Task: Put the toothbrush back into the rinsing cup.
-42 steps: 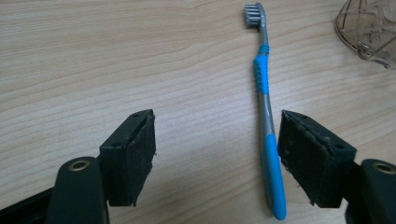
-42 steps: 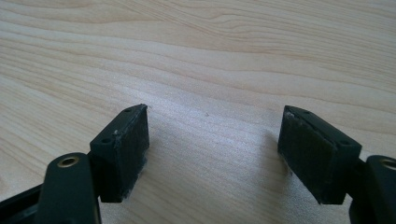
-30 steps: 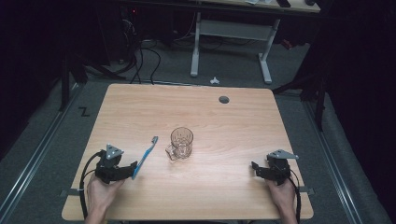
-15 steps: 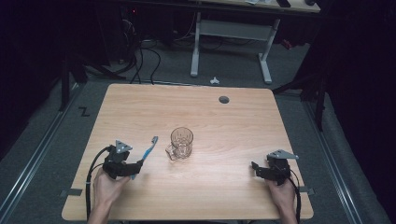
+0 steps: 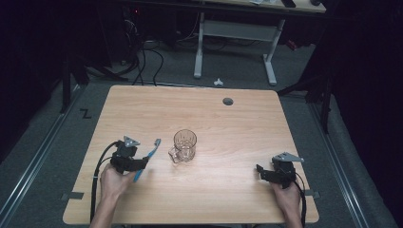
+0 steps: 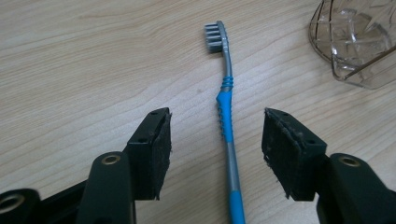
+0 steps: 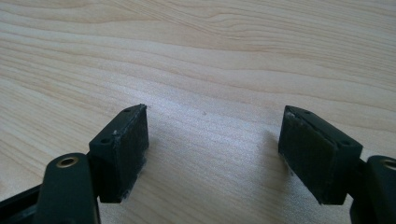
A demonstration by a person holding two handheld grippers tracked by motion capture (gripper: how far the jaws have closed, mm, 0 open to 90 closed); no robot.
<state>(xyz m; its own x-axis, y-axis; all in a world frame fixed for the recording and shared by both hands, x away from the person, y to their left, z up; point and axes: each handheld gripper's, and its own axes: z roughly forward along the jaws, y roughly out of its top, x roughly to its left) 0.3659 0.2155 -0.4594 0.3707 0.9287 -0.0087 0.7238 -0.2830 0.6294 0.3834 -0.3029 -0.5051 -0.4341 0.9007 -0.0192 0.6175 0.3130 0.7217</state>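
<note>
A blue and grey toothbrush lies flat on the wooden table, bristle head pointing away from me. My left gripper straddles its handle; the jaws have just been closing, and both pads still stand clear of the handle. From above, the left gripper sits at the toothbrush's lower end, left of a clear glass mug. The mug's cut-glass rim shows at the upper right of the left gripper view. My right gripper rests near the table's front right, open over bare wood.
A round cable hole sits near the table's far edge. Beyond the table stand a white desk frame and loose cables on the dark floor. Metal rails run along the left side.
My left hand has slid right along the table until the toothbrush handle lies between its jaws, which have narrowed. The right hand has stayed put.
</note>
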